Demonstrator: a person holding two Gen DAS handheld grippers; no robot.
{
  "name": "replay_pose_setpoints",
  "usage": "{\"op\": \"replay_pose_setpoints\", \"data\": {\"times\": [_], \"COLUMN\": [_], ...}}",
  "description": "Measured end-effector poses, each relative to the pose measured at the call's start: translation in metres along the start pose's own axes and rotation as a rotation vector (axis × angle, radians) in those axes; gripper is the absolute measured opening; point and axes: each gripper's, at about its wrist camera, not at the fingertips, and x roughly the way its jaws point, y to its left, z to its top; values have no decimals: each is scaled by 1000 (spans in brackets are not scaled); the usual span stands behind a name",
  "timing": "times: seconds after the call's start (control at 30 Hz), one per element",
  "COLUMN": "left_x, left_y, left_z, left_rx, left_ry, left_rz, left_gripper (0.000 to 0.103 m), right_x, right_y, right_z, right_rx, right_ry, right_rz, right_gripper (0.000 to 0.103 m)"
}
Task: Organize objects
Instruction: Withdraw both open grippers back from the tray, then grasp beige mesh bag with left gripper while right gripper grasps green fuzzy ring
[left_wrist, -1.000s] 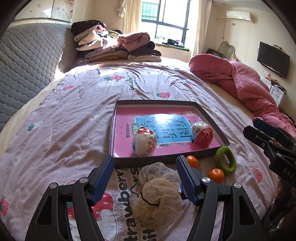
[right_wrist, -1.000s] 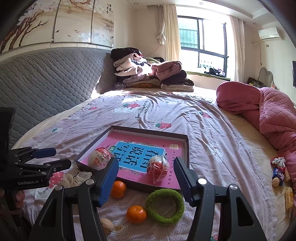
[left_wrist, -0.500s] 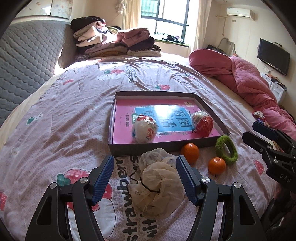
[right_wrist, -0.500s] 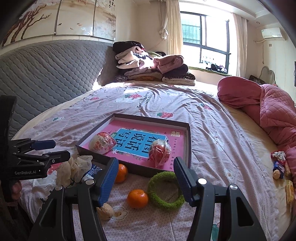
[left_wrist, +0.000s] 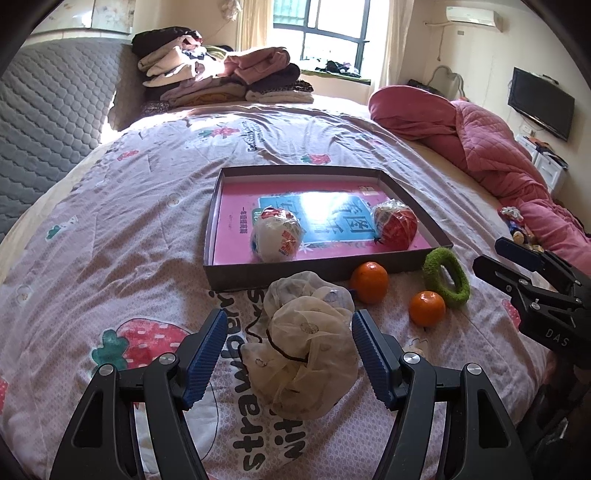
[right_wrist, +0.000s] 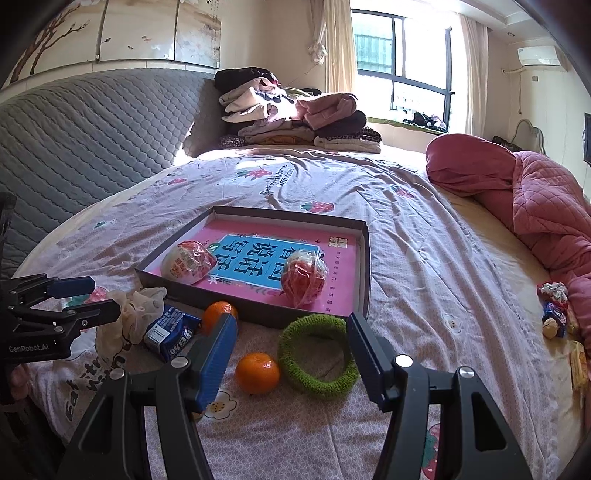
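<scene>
On the bed (left_wrist: 110, 229), the left gripper (left_wrist: 290, 354) has its jaws apart around a cream mesh pouch (left_wrist: 306, 347), not pressing it. The right gripper (right_wrist: 291, 354) hangs with jaws apart above the green ring (right_wrist: 317, 356), an orange (right_wrist: 257, 372) at its 9 o'clock. The tray (right_wrist: 364, 266) lies toward 12 o'clock.

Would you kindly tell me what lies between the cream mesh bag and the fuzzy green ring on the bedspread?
Two oranges lie between the cream mesh bag and the fuzzy green ring; the left wrist view shows this best.

2 oranges (right_wrist: 257, 372), 2 wrapped balls (right_wrist: 303, 277), 1 green ring (right_wrist: 317, 355), 1 tray (right_wrist: 364, 273).
</scene>
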Motion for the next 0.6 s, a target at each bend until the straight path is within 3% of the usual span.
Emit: {"op": "replay_pose_setpoints", "data": {"times": [0.6], "left_x": [9], "left_y": [-6], "left_z": [-12], "left_rx": [25], "left_ry": [41], "left_rz": [-10], "left_gripper": [71], "right_x": [17], "right_y": [-4], "right_z": [-16], "right_rx": [33], "right_ry": [63], "right_rz": [12], "right_gripper": [61]}}
